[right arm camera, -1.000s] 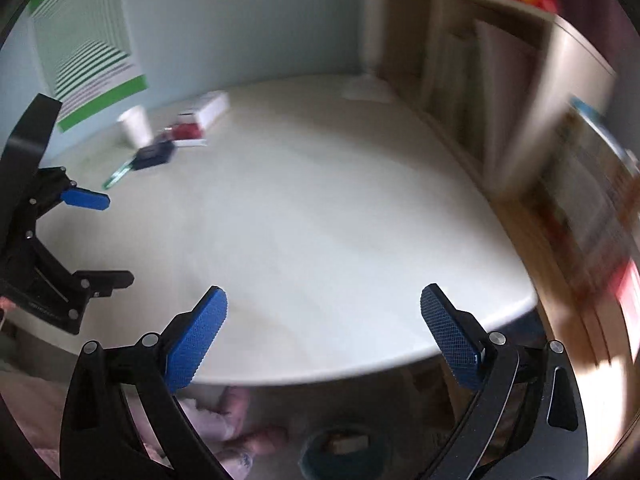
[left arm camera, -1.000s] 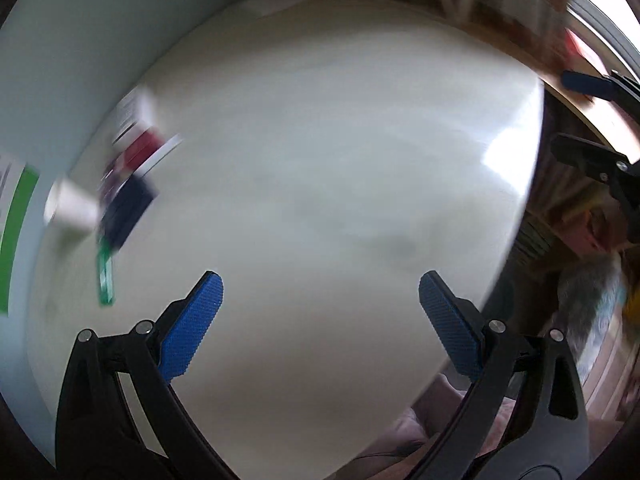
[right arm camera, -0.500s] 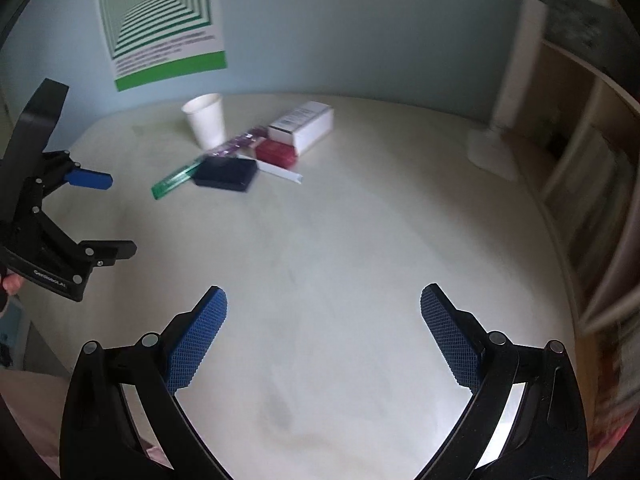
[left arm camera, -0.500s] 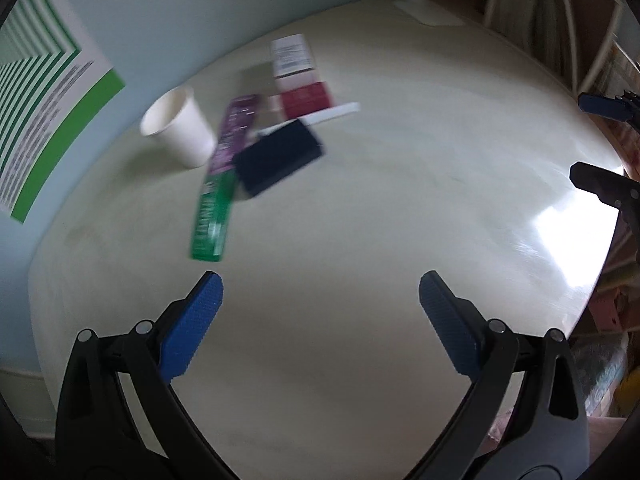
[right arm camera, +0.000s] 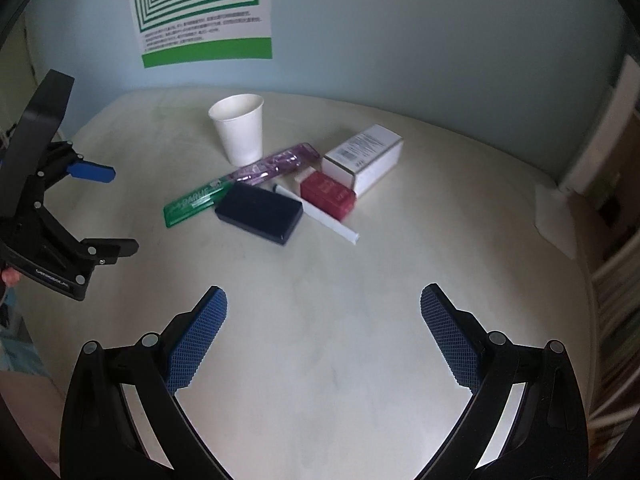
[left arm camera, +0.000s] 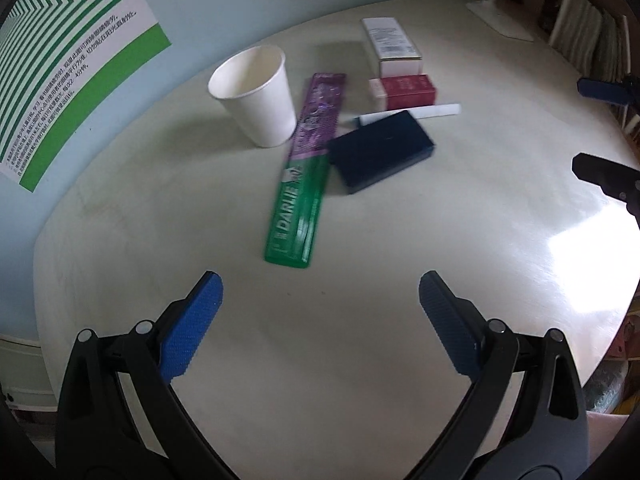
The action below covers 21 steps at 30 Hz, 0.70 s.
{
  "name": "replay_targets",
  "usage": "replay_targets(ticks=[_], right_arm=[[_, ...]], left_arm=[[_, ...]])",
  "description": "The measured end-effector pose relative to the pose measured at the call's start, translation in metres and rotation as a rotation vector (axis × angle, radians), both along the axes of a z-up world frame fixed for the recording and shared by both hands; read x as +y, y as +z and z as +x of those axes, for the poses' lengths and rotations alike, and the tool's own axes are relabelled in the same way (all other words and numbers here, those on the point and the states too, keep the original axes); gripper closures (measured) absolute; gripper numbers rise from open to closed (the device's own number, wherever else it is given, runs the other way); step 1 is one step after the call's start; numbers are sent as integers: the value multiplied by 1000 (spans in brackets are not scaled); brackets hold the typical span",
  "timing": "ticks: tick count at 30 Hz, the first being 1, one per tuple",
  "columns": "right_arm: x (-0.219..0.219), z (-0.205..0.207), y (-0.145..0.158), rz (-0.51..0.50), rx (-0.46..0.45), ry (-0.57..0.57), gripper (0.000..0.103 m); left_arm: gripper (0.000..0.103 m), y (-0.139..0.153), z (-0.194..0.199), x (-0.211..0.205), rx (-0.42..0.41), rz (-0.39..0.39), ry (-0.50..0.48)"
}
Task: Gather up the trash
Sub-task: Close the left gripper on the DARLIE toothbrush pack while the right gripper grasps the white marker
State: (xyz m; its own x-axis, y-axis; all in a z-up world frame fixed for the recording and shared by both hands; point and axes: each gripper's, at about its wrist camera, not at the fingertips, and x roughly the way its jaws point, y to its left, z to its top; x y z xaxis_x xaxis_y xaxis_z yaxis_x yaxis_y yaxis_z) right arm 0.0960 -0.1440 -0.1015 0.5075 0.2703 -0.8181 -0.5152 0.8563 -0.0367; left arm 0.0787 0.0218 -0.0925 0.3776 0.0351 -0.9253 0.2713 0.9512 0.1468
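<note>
A cluster of trash lies on the round white table: a white paper cup, a green and purple toothbrush pack, a dark blue box, a red box, a white box and a white tube. My left gripper is open and empty, short of the toothbrush pack. My right gripper is open and empty, nearer than the dark box.
A green-striped poster hangs on the blue wall behind the table. A white lamp base stands at the table's far right, beside bookshelves. Each gripper shows in the other's view, the left one at the table's left edge.
Both views have swung round from the bare table and shelves to face the trash cluster. Both grippers have stayed open.
</note>
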Motion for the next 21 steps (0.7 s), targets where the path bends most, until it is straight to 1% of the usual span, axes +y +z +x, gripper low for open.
replay_targets(ticks=[5,10,21], right_arm=[[12,29,-9,-21,4,21,6],[16,54,-21,-29,35,28,6],[23,84,-53,-37,90,60,6]], left_arm=[[7,-11,21,11,25,2,15],[7,-21,37,16,48,9,21],[7,-46,63,26,116,-13,58]])
